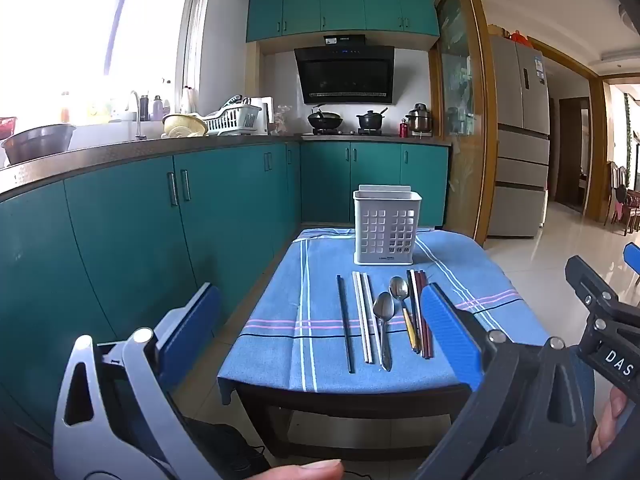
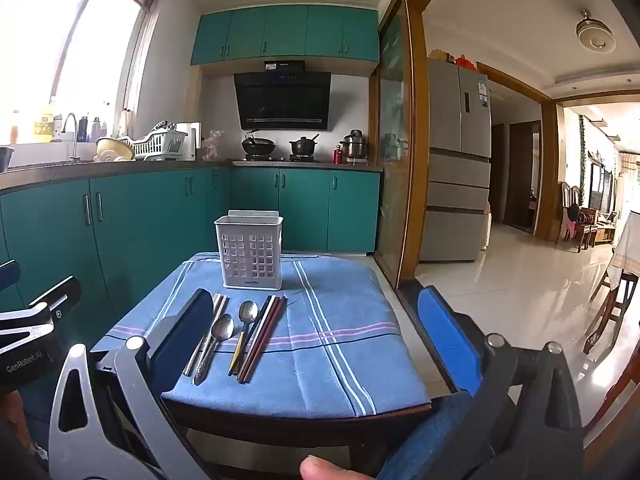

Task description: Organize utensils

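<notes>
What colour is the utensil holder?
White, with square holes; the holder shows best in the right wrist view.

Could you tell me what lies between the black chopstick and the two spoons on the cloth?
A pair of white chopsticks lies between the black chopstick and the spoons, seen clearly in the left wrist view.

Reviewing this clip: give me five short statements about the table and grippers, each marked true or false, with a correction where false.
1. The white utensil holder stands upright on the blue cloth. True.
2. The left gripper is shut on a spoon. False: it is open and holds nothing.
3. Two spoons lie among the chopsticks; the larger spoon lies nearer the camera. True.
4. The black chopstick already sits inside the holder. False: it lies on the cloth.
5. The right gripper is open. True.
</notes>
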`<action>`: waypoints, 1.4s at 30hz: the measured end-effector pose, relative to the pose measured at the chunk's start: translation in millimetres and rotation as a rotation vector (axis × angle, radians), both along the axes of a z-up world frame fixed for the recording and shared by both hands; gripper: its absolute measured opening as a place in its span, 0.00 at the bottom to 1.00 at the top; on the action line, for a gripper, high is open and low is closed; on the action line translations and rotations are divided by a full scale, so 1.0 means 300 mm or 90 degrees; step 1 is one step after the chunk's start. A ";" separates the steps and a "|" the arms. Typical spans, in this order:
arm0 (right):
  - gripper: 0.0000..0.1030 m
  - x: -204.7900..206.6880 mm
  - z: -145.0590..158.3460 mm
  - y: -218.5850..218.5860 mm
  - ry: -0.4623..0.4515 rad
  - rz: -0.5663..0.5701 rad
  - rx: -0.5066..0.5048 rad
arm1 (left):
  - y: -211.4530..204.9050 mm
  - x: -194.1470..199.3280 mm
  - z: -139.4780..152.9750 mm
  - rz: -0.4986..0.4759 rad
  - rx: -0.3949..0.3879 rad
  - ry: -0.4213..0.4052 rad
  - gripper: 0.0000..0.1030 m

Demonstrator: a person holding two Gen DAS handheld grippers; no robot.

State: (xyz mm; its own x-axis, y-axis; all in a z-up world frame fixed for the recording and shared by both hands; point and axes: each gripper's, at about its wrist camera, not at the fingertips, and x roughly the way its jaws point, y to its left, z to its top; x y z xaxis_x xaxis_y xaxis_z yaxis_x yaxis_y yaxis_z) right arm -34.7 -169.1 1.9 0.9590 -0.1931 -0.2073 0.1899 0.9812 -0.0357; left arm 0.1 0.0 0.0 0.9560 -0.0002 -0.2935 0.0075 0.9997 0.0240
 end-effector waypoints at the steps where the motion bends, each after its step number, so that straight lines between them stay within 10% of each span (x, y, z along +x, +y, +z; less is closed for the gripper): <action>1: 0.97 0.000 -0.001 0.000 -0.001 0.000 0.000 | 0.000 0.000 0.000 0.000 0.000 0.001 0.96; 42: 0.97 -0.015 -0.005 0.000 0.001 0.006 0.008 | -0.002 0.000 0.001 0.000 0.003 0.003 0.96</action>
